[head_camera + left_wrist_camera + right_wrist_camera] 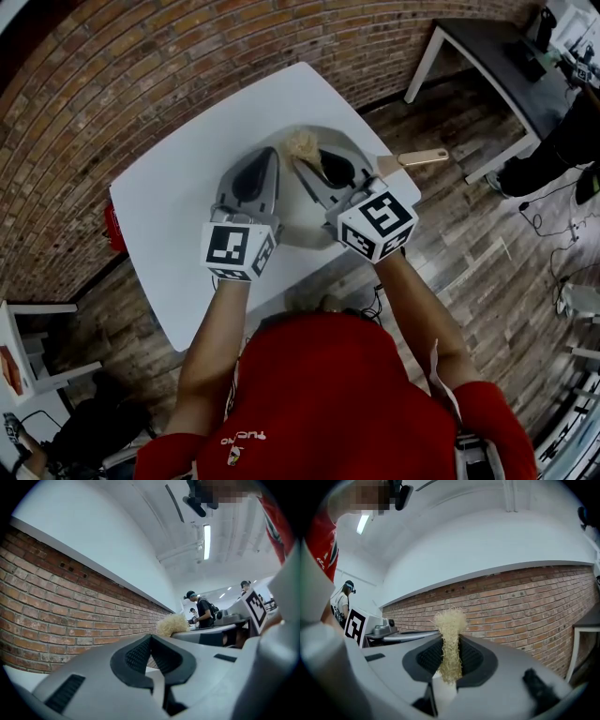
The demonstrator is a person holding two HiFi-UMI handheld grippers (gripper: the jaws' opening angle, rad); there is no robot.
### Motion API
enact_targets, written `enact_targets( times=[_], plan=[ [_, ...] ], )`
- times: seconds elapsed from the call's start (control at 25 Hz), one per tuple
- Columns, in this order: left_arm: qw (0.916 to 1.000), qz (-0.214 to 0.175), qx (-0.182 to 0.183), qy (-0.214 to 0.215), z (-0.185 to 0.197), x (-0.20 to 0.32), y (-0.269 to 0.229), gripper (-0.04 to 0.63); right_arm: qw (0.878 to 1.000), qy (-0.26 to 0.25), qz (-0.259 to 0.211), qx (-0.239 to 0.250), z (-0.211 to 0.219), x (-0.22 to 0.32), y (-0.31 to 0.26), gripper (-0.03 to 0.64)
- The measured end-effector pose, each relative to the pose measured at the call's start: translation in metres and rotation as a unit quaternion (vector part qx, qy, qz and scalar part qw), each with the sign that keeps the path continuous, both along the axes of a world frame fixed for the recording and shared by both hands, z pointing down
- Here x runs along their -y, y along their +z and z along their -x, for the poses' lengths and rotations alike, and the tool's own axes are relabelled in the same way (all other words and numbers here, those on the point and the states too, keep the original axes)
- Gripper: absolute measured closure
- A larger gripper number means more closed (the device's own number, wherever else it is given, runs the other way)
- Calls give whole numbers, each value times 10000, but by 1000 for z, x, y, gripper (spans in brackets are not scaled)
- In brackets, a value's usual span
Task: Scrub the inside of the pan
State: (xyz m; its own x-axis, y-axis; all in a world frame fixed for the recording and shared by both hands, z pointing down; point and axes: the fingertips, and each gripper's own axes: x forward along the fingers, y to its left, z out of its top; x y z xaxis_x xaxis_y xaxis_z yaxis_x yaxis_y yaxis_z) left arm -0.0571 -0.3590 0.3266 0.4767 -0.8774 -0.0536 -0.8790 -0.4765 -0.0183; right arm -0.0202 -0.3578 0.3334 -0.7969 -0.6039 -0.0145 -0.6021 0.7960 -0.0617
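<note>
Pan point(349, 147) sat on the surface point(178, 216). Right claw point(451, 651) pinched the scrubber point(450, 620), tuft out for scrubbing. Left claw point(151, 644) was pressed together, empty.

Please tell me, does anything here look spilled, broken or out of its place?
Nothing stands out. The pan sits on the white table, its wooden handle pointing off to the side, and no spill is in sight. The right tool is shut on the straw-coloured scrubber; the left tool is shut and empty.
</note>
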Motion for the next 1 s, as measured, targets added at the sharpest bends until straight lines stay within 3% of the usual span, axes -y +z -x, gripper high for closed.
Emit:
enact_targets(
  times=[1.0],
  plan=[
    [10000, 34, -52, -57, 1, 0, 4, 581, 9999, 133, -8, -19, -5, 4, 2, 531]
  ],
)
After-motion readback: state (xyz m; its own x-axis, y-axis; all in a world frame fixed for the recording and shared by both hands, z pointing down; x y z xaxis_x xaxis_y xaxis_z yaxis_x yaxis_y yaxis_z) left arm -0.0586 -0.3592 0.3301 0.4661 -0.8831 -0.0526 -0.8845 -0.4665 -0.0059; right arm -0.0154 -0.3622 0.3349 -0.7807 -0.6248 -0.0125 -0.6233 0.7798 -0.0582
